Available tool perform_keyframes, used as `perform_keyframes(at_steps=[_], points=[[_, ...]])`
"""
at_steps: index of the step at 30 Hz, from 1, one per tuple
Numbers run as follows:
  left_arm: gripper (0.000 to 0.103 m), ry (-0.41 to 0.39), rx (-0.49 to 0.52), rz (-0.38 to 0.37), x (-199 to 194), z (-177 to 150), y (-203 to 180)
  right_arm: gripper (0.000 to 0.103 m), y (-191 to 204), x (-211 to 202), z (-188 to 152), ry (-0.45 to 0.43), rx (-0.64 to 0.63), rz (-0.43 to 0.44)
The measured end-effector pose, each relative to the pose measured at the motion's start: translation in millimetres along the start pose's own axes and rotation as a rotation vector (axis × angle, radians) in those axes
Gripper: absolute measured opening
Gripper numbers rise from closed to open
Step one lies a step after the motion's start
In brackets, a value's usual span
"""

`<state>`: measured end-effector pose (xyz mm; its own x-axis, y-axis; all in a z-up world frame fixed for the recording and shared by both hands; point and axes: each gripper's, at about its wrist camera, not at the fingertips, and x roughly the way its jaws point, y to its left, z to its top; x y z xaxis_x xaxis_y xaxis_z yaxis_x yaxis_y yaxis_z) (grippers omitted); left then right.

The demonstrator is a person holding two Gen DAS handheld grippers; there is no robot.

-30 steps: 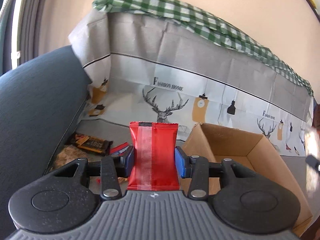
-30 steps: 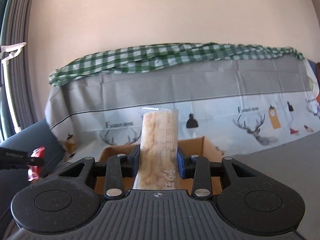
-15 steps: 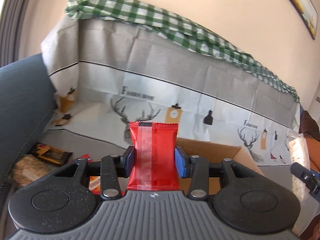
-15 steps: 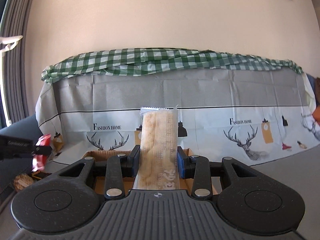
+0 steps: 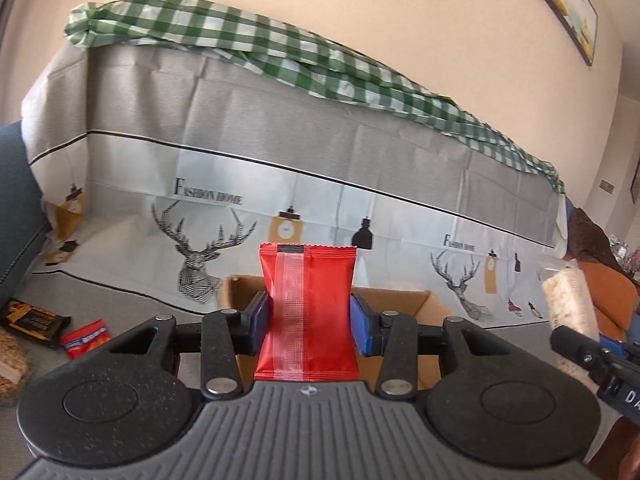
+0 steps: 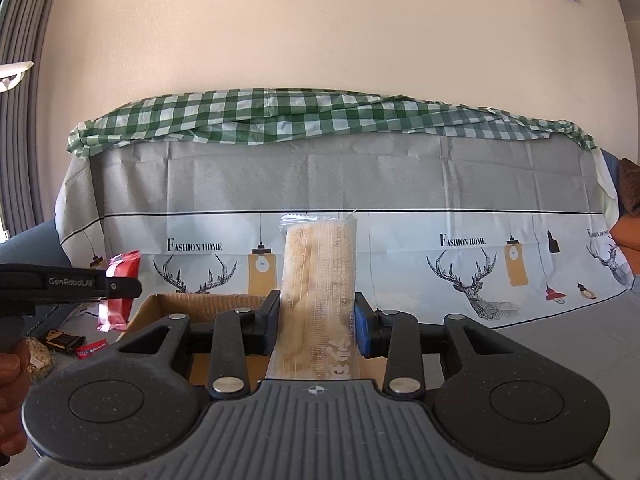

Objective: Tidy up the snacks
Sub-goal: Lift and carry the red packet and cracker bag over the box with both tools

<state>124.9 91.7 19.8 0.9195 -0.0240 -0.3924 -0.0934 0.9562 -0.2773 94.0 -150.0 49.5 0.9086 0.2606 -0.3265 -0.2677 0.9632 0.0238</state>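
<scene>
My left gripper is shut on a red snack packet, held upright above the near side of an open cardboard box. My right gripper is shut on a clear-wrapped beige cracker pack, held upright above the same box. The right wrist view shows the left gripper with its red packet at the left. The left wrist view shows the cracker pack at the right edge.
A dark chocolate bar, a small red packet and a grainy bar lie on the grey surface left of the box. A draped deer-print cloth stands behind, with a dark blue cushion at the left.
Both grippers have swung toward the box with their snacks still gripped. The left view turned right, so the loose snacks slid to its left edge and the cracker pack came into view.
</scene>
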Motion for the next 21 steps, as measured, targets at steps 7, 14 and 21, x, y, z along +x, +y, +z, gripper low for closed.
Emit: perform_keyframes(at_steps=[7,14,21], points=[[0.047,-0.012,0.032,-0.041,-1,-2,-11,0.038,3,2,-1,0.010,-0.014,0.002],[0.047,-0.013,0.033,-0.061,-3,-1,-12,0.038,6,3,0,0.012,-0.022,0.009],[0.047,-0.011,0.027,-0.072,-3,0,-11,0.038,6,3,0,0.013,-0.025,0.010]])
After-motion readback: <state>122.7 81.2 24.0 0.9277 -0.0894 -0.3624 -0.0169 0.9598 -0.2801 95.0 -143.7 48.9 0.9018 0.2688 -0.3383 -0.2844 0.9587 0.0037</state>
